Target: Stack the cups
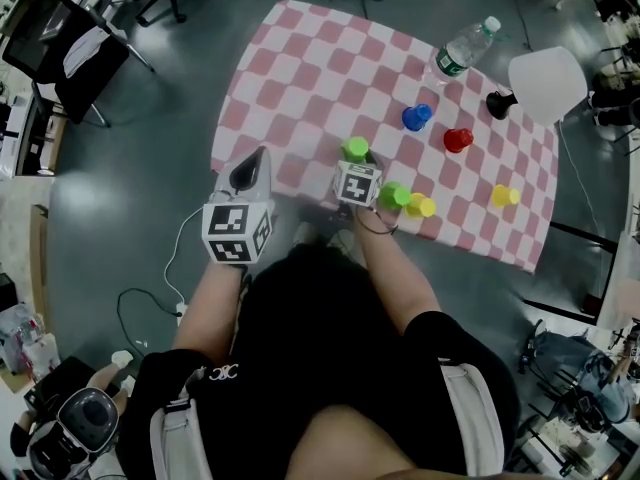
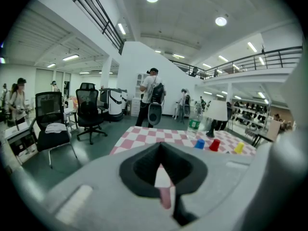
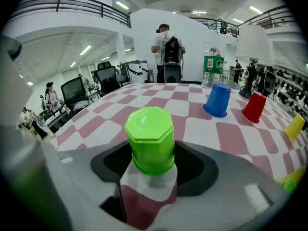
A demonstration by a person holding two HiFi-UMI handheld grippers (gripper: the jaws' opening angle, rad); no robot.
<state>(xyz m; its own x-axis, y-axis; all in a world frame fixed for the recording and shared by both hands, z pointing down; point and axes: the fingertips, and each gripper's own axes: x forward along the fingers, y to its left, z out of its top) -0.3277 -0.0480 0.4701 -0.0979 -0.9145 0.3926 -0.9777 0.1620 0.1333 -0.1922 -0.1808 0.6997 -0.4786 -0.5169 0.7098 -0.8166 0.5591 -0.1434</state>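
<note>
**Right claw [image 1: 357, 162] wide open around a green cup**

Jaws of the right claw are spread wide, with an upside-down green cup [image 3: 150, 137] standing between them on the checked cloth [image 1: 300, 78]. Dark gaps show on both sides of the cup, so the pads do not press it. The left claw [image 1: 251, 166] sits at the cloth's edge, jaws drawn together on nothing. A blue cup [image 3: 217, 100], red cup [image 3: 254, 107] and yellow cup [image 3: 295, 127] stand farther off.
</note>
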